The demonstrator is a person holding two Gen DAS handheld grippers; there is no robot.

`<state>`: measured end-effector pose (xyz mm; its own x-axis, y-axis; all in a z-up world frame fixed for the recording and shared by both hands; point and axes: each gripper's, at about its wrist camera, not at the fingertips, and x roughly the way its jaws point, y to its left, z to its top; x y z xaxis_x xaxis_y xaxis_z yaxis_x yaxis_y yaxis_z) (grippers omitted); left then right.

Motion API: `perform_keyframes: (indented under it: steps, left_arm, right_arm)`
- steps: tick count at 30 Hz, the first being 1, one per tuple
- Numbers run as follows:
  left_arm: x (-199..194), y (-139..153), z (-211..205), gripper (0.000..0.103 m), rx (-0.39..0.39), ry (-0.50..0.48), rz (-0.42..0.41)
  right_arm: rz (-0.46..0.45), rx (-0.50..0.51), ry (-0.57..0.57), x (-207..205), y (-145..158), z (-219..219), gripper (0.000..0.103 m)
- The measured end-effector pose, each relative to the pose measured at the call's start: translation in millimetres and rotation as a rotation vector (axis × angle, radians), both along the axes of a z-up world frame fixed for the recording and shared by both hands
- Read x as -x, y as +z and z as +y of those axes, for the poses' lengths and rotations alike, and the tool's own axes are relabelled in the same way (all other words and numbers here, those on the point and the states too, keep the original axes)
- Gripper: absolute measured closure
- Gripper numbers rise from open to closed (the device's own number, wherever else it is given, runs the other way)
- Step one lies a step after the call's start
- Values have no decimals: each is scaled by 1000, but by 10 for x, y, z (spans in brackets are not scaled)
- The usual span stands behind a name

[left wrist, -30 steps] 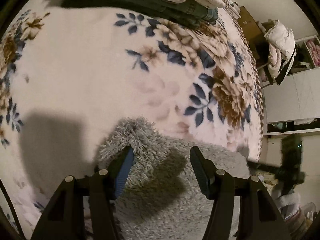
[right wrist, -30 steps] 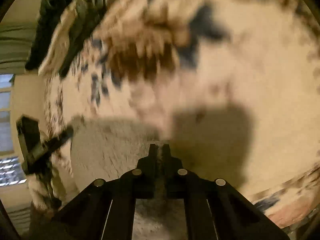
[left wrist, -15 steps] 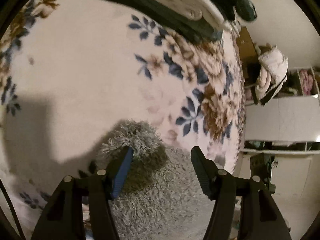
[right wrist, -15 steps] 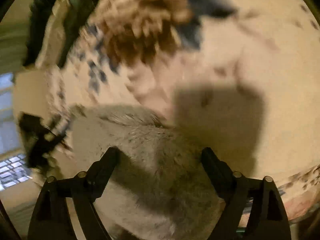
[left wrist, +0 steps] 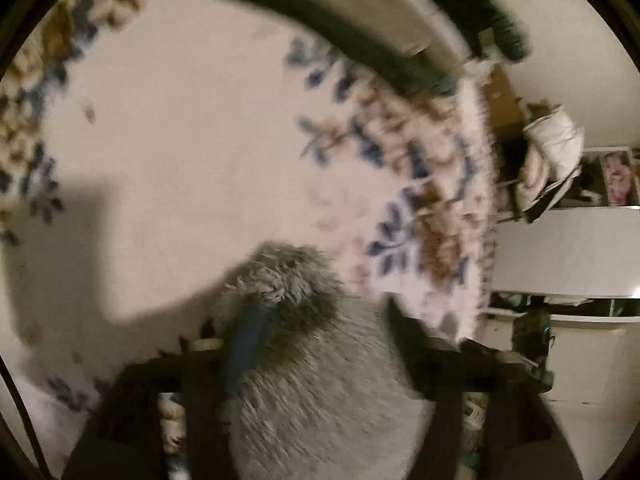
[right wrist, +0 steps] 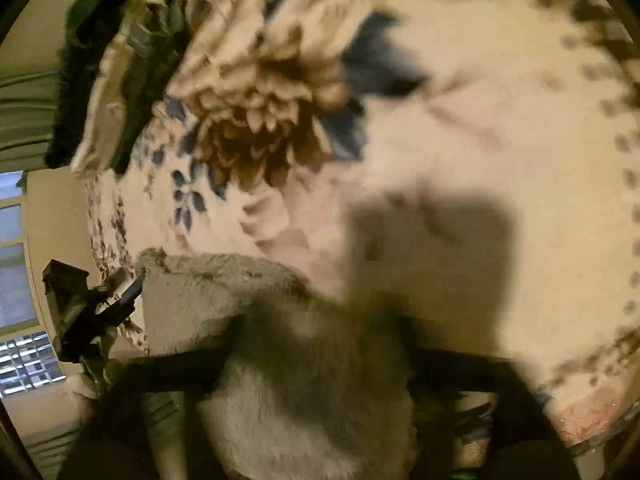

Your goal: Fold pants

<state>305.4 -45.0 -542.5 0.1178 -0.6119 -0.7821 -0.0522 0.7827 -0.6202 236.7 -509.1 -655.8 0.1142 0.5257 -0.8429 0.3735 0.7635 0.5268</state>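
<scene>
The grey fluffy pants [left wrist: 320, 380] lie on a cream floral blanket [left wrist: 180, 140], and both views are blurred. My left gripper [left wrist: 324, 312] is open with its fingers either side of a raised corner of the pants. My right gripper [right wrist: 320, 336] is open over the same fluffy pants [right wrist: 288, 380], its fingers spread wide around the fabric. The left gripper also shows at the left edge of the right wrist view [right wrist: 88, 308].
A stack of folded dark green and cream clothes [left wrist: 360, 20] lies at the far edge of the blanket, also in the right wrist view [right wrist: 112, 88]. A chair with a white garment [left wrist: 552, 148] and white furniture [left wrist: 568, 252] stand beyond the bed.
My right gripper was shut on the pants a second ago and has opened wide. The left gripper stays open and has swung, so the folded stack shifts right.
</scene>
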Motion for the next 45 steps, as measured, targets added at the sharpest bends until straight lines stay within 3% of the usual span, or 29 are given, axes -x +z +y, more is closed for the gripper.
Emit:
perform_keyframes:
  steps: [1, 4, 9, 13, 15, 21, 22, 25, 26, 27, 28, 32, 38, 41, 45]
  left_arm:
    - [62, 109, 21, 0, -9, 3, -40]
    - [327, 331, 42, 0, -55, -23, -115]
    - [763, -33, -99, 0, 71, -69, 17]
    - [933, -335, -210, 0, 18, -127, 40]
    - [930, -496, -163, 0, 31, -117, 65]
    - [962, -883, -105, 0, 217, -72, 203]
    - [987, -876, -103, 3, 234, -73, 201]
    - [1044, -692, -163, 29, 246, -121, 128]
    - [1065, -624, -154, 39, 252, -129, 117]
    - [1077, -593, -141, 40, 264, -126, 117]
    - [1092, -549, -109, 44, 274, -116, 116]
    - [1132, -382, -89, 47, 276, -122, 112]
    - [989, 323, -82, 47, 279, -114, 48]
    - [703, 735, -114, 47, 279, -104, 6]
    - [88, 1229, -117, 47, 286, -89, -51]
  right_arm:
    - [-26, -27, -10, 102, 73, -45, 3]
    - [-40, -69, 11, 381, 109, -37, 3]
    - [-104, -126, 112, 721, -171, 228, 3]
    - [-51, -216, 145, 803, -542, 406, 0]
    - [-43, -265, 141, 789, -665, 411, 0]
    - [-2, -356, 159, 708, -801, 417, 0]
    - [-4, -362, 167, 699, -793, 434, 0]
    - [-16, -349, 188, 680, -759, 512, 1]
    - [-13, -329, 195, 684, -731, 542, 10]
    - [-13, -333, 193, 682, -720, 559, 25]
    - [-16, -351, 186, 697, -701, 564, 31]
    - [-57, -370, 159, 779, -480, 583, 40]
    - [-133, -399, 122, 782, 204, 536, 41]
    - [-170, -369, 135, 480, 717, 602, 41]
    - [-224, -309, 168, -246, 1441, 712, 41]
